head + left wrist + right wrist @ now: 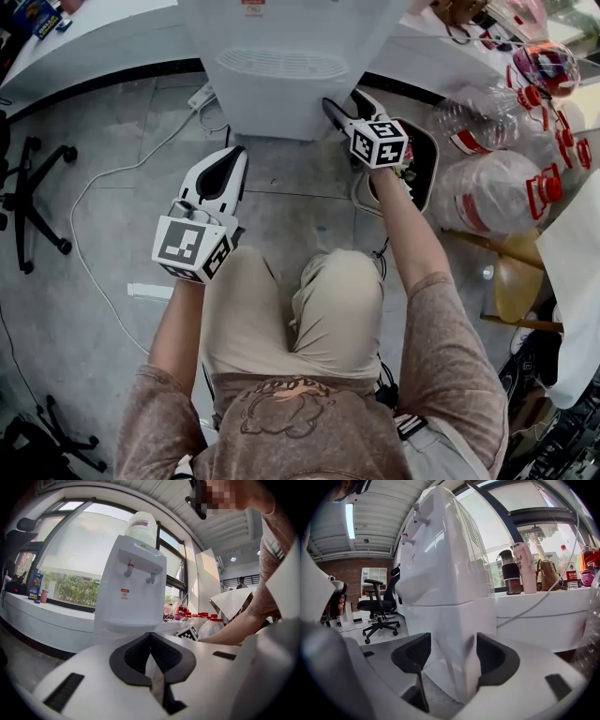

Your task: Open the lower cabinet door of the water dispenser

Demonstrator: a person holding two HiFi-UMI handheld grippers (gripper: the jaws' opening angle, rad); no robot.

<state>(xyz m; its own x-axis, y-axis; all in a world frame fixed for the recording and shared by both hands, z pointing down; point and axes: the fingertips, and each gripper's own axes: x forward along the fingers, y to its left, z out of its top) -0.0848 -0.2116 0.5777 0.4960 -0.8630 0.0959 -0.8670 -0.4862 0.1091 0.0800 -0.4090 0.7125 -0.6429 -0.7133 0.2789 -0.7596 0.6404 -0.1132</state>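
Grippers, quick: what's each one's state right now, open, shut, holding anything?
Left gripper: shut, nothing between the jaws.
Right gripper: open, with the lower corner of the water dispenser showing between the jaws.

White water dispenser (291,56) stands upright, lower cabinet door (420,620) shut.

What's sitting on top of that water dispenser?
A large bottle with a reddish label stands on the dispenser. Its lower end is covered by the dispenser's top, so the opening cannot be seen.
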